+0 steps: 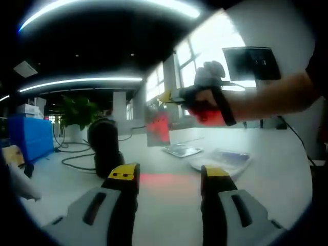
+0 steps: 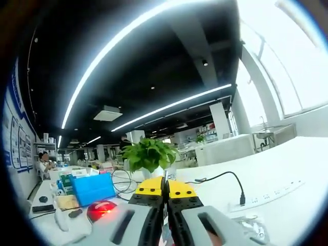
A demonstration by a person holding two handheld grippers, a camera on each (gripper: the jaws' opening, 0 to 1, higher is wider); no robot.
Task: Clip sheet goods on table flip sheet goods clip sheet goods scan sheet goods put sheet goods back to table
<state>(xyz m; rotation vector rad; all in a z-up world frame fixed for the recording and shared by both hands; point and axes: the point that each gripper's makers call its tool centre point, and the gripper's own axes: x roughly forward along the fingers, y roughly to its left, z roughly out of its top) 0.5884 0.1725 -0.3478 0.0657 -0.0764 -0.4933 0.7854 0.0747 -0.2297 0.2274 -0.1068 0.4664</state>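
Observation:
In the left gripper view my left gripper (image 1: 169,173) hangs open over the white table (image 1: 277,174), with nothing between its yellow-tipped jaws. Above it a gloved hand holds my right gripper (image 1: 168,97), shut on a small sheet pack (image 1: 158,128) that hangs down and glows red. The black scanner (image 1: 105,146) stands left of that pack and casts a red patch on the table. In the right gripper view my right gripper (image 2: 165,187) has its jaws pressed together on the pack's thin edge (image 2: 165,228). The scanner's red light (image 2: 101,209) shines low on the left.
More sheet packs (image 1: 182,150) (image 1: 223,161) lie on the table beyond my left jaws. A blue crate (image 1: 31,136) and a potted plant (image 1: 79,110) stand at the left. A power strip (image 2: 266,200) with a cable lies at the right.

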